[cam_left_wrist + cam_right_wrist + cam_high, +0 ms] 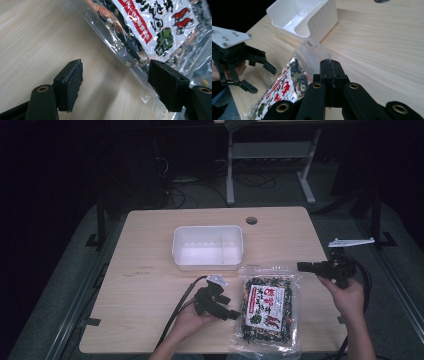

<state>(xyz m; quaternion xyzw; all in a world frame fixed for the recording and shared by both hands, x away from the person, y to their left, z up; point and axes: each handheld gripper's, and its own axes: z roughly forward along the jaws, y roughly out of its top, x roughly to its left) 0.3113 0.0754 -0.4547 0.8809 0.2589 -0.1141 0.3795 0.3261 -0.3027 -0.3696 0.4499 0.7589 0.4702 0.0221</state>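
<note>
A clear snack bag (pixel 265 312) with a red, white and green label lies on the wooden table, front right of centre. My left gripper (pixel 231 306) sits at the bag's left edge, its jaws open. In the left gripper view (pixel 115 82) the right jaw rests over the bag's clear edge (pixel 155 22) and the left jaw over bare wood. My right gripper (pixel 300 266) hovers at the bag's far right corner. In the right gripper view its jaws (pixel 331 63) are shut on the clear sealed top, and the bag (pixel 287 85) slopes away below them. The left gripper (pixel 263 80) stands open beyond.
A white plastic bin (pixel 207 229) with an inner divider stands just behind the bag, also in the right gripper view (pixel 324 15). A round cable hole (pixel 251 220) is near the table's far edge. The bare table top (pixel 145 280) spreads to the left.
</note>
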